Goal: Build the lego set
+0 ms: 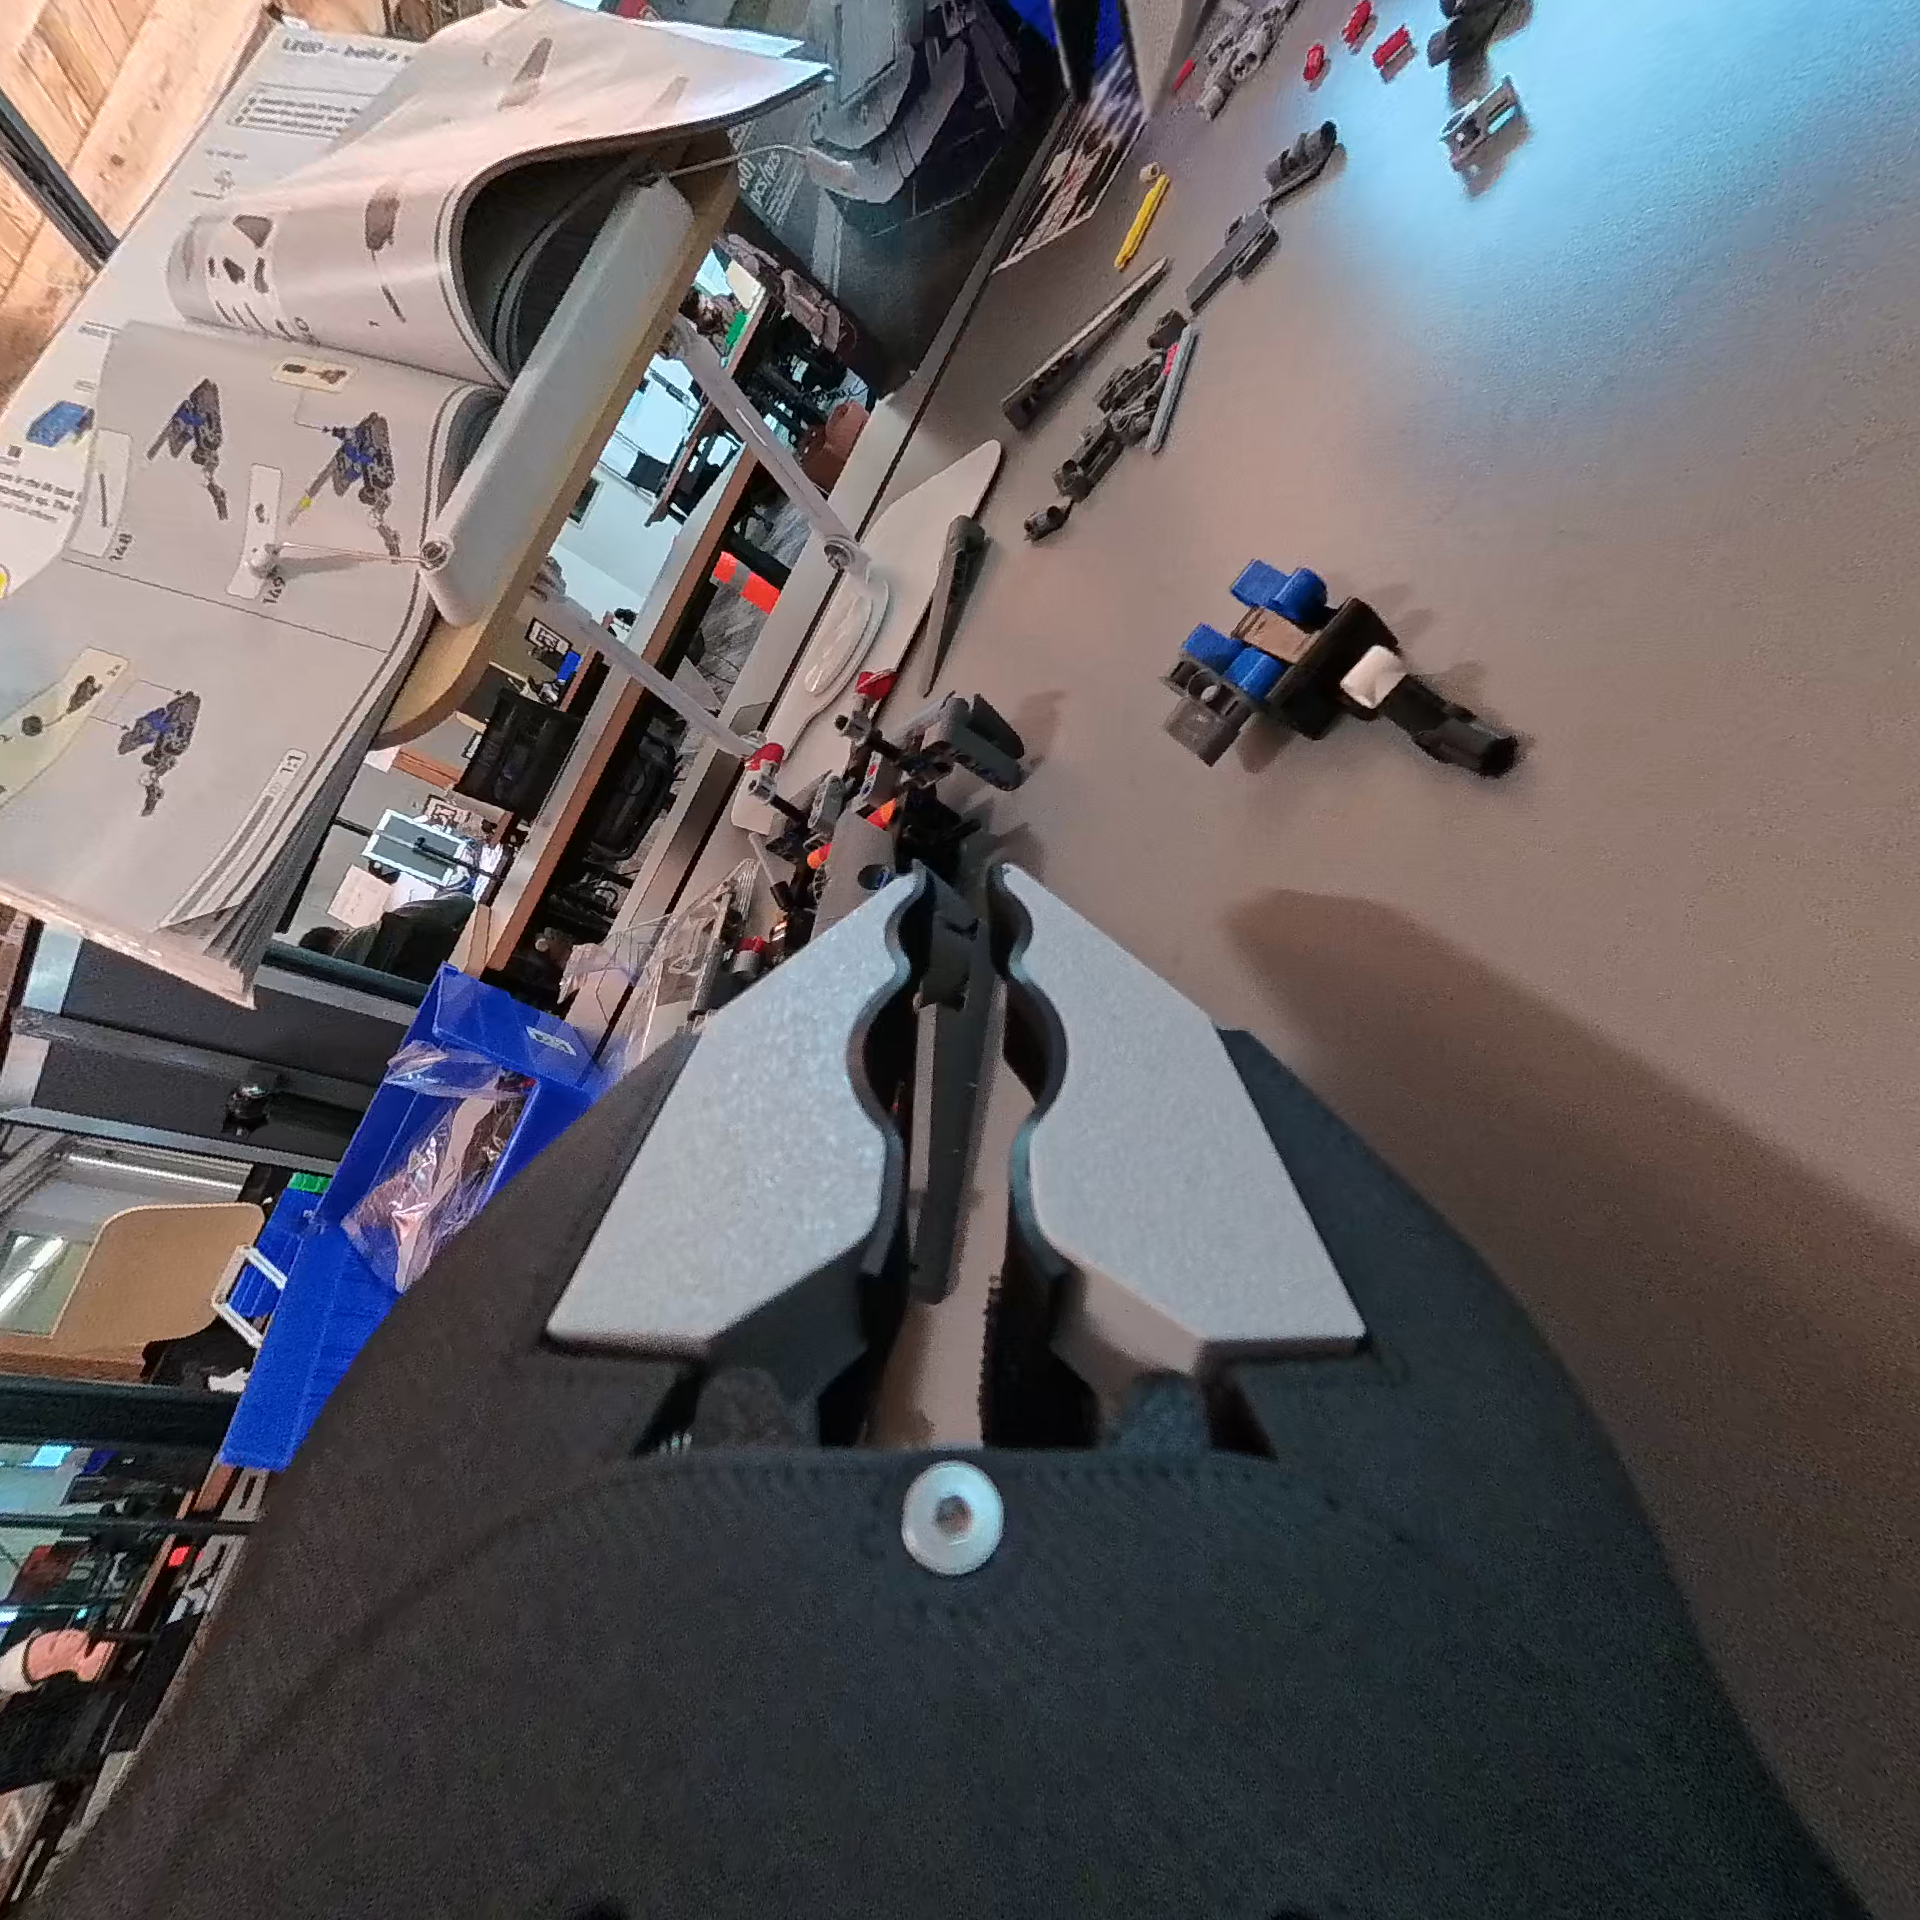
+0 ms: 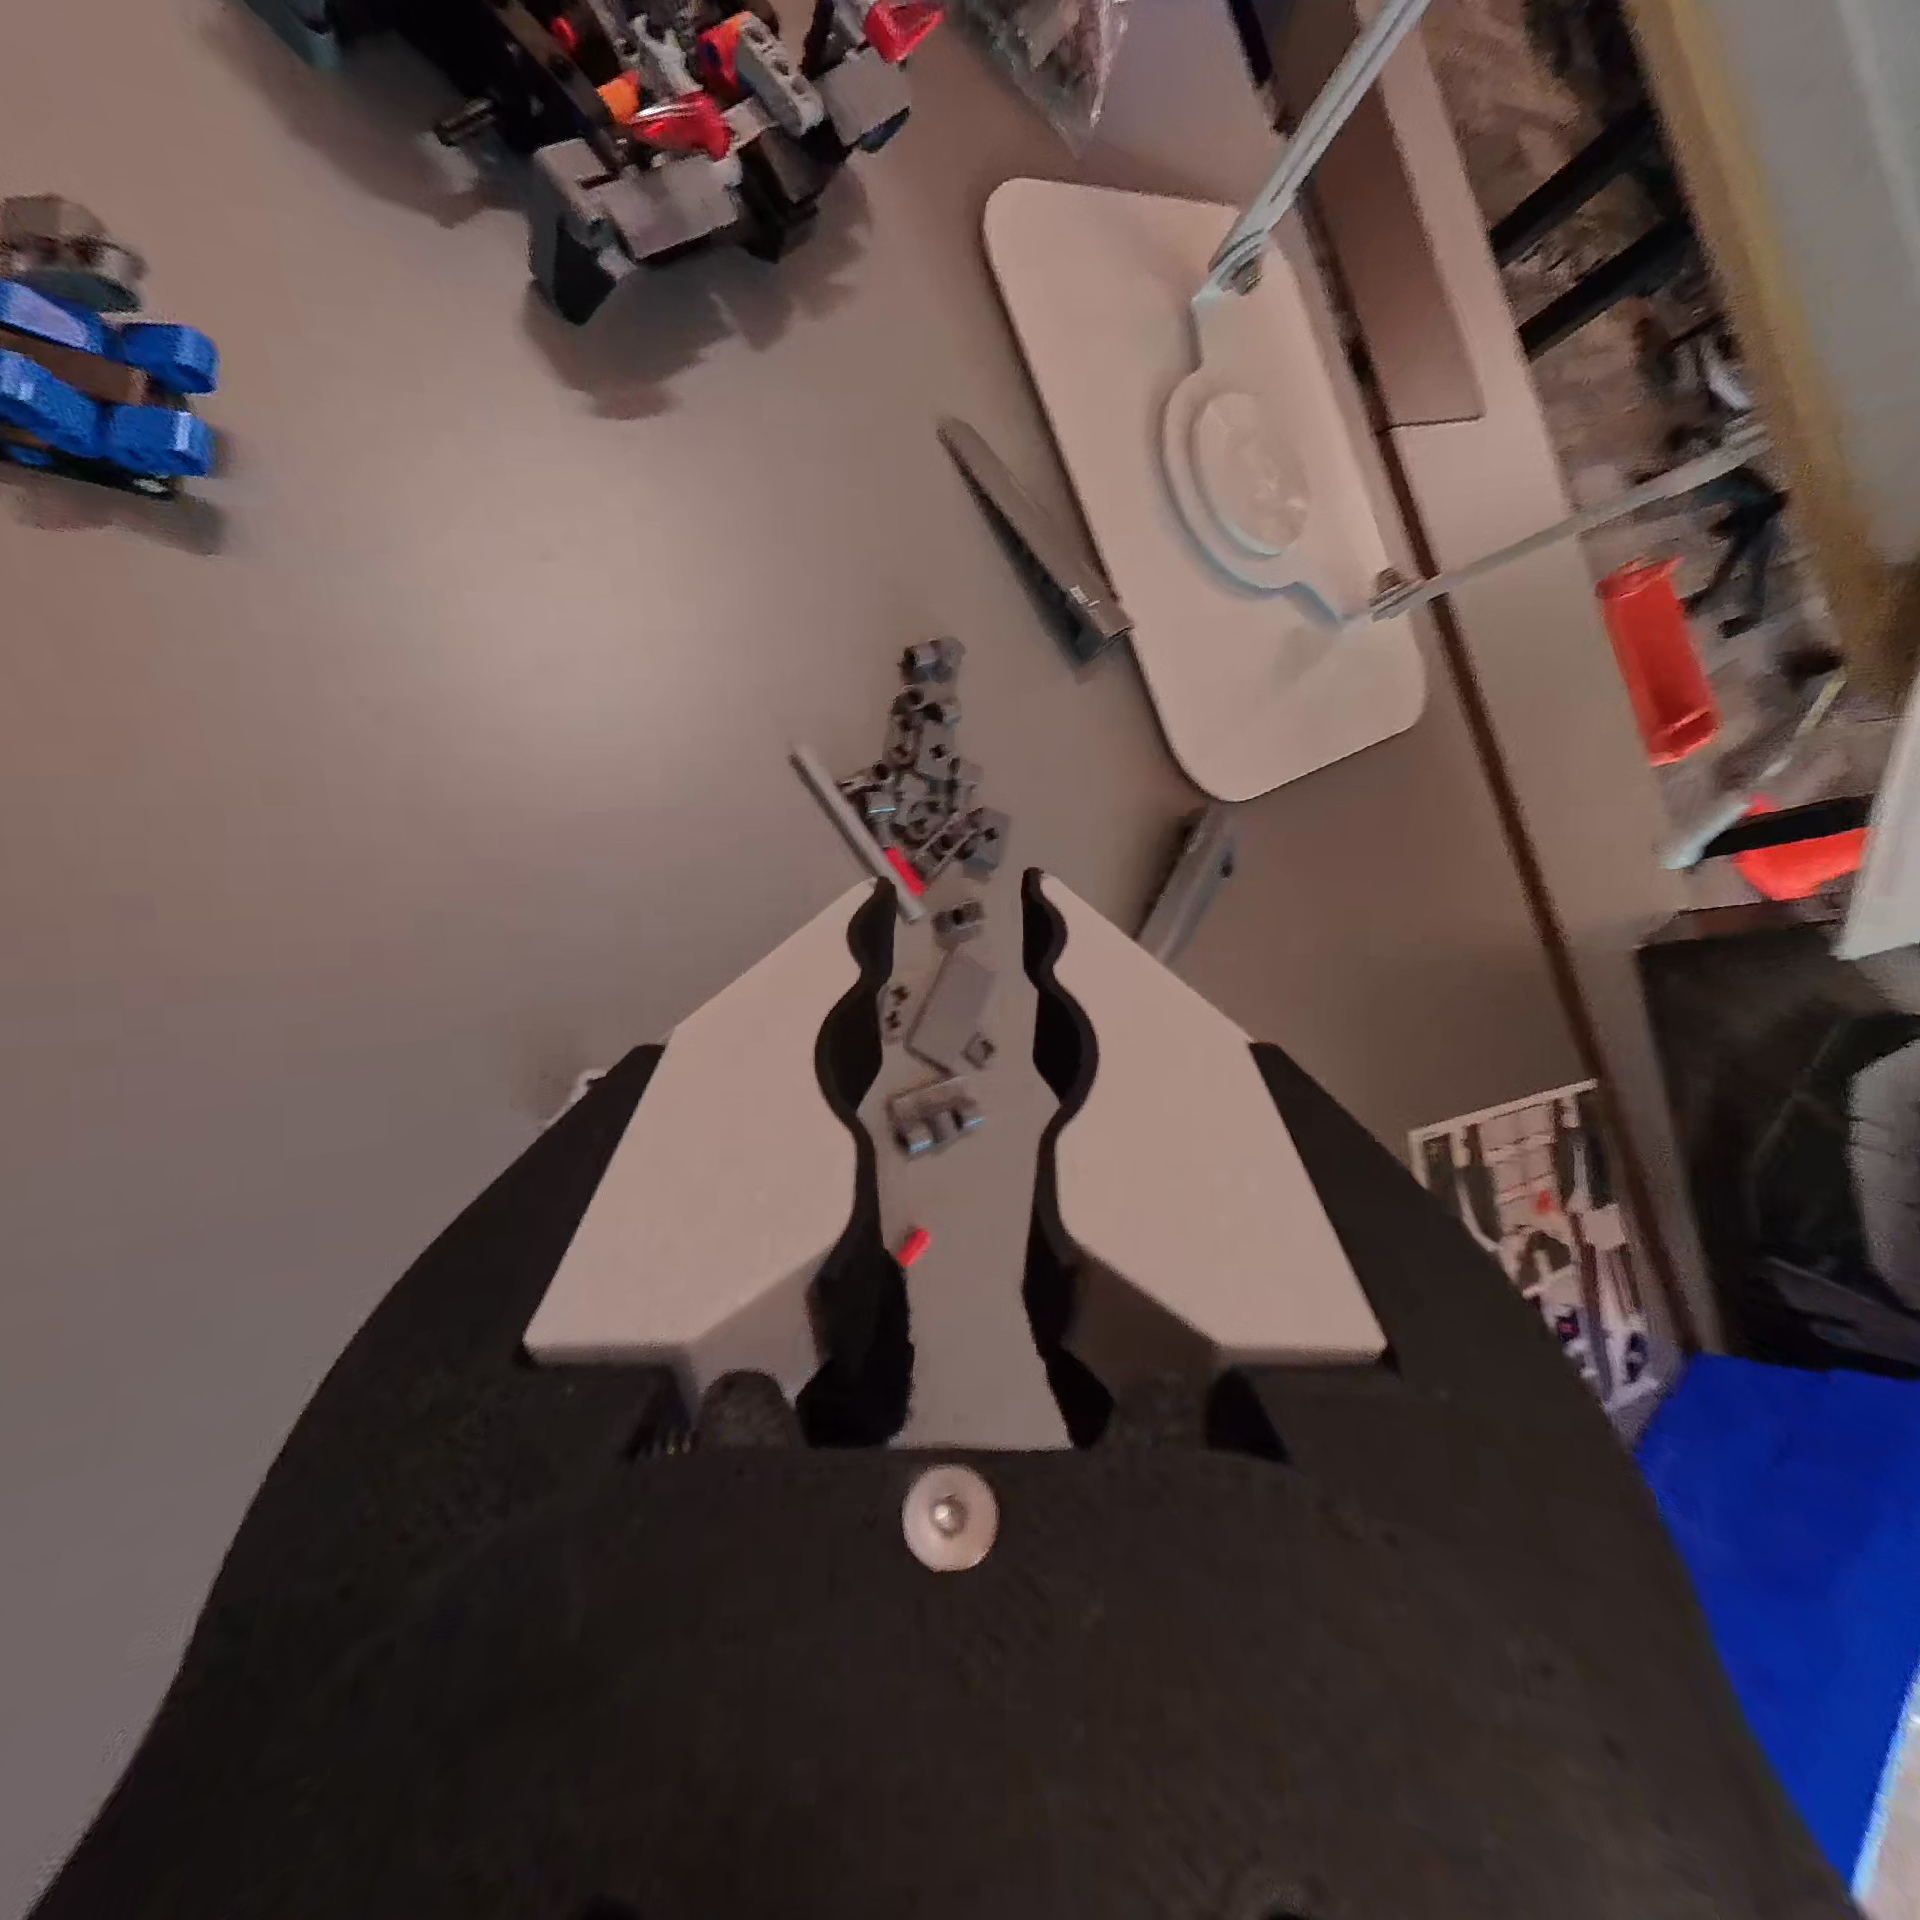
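My left gripper [image 1: 956, 883] is shut on a long black lego piece [image 1: 951, 1081] that runs back between the fingers, held above the table just in front of the main grey, black and red lego assembly [image 1: 914, 758]. A blue and black sub-assembly [image 1: 1309, 665] lies on the table to the right. My right gripper [image 2: 956, 894] is open and empty, hovering over a pile of small grey lego pieces [image 2: 930, 800] with a grey rod [image 2: 852, 821] and a tiny red piece [image 2: 912, 1245]. The main assembly [image 2: 665, 135] and the blue sub-assembly [image 2: 104, 395] show at the top left.
An open instruction booklet [image 1: 239, 499] sits on a stand whose white base [image 2: 1195, 468] rests at the table edge. A dark wedge piece [image 2: 1023, 540] lies beside it. Loose grey, red and yellow parts [image 1: 1143, 343] and the set box [image 1: 914, 135] are farther off. A blue bin [image 1: 416, 1164] stands off the table.
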Motion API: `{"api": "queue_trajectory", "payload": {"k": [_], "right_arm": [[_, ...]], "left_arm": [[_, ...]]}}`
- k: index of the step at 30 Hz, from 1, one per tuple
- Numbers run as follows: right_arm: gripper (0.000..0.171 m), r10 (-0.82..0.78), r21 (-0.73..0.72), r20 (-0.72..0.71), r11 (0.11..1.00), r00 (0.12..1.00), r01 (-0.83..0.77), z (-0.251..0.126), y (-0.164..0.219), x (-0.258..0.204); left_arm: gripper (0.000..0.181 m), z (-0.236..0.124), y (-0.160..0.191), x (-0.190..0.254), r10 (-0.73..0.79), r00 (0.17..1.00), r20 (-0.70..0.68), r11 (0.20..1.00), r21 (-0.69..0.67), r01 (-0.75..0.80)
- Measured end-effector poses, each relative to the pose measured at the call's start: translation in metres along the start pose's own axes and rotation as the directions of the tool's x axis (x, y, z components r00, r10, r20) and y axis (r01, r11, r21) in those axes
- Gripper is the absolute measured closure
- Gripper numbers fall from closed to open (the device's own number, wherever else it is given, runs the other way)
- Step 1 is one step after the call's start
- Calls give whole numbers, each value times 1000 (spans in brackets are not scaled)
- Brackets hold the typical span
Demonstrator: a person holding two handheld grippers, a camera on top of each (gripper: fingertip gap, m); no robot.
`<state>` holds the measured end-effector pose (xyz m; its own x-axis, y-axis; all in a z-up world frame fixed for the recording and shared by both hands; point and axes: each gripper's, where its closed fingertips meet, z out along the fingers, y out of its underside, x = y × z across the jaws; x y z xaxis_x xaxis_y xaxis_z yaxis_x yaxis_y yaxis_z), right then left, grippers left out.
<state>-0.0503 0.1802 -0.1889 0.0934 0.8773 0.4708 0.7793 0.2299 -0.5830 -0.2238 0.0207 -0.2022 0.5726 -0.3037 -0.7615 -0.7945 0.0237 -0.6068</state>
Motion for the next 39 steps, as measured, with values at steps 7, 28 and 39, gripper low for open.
{"api": "queue_trajectory", "payload": {"k": [7, 28, 39], "right_arm": [[145, 79, 52, -137, 996, 987, -73, -34, 13, 40], [164, 164, -18, 131, 986, 978, -163, 36, 12, 5], [157, 304, -174, 168, 945, 938, -276, 73, 27, -5]], "left_arm": [[174, -2, 0, -7, -23, 999, 27, 1000, 8, 22], [175, 6, 8, -6, -14, 1000, 24, 999, -45, 15], [175, -1, -2, -9, -30, 999, 21, 999, 22, 30]]}}
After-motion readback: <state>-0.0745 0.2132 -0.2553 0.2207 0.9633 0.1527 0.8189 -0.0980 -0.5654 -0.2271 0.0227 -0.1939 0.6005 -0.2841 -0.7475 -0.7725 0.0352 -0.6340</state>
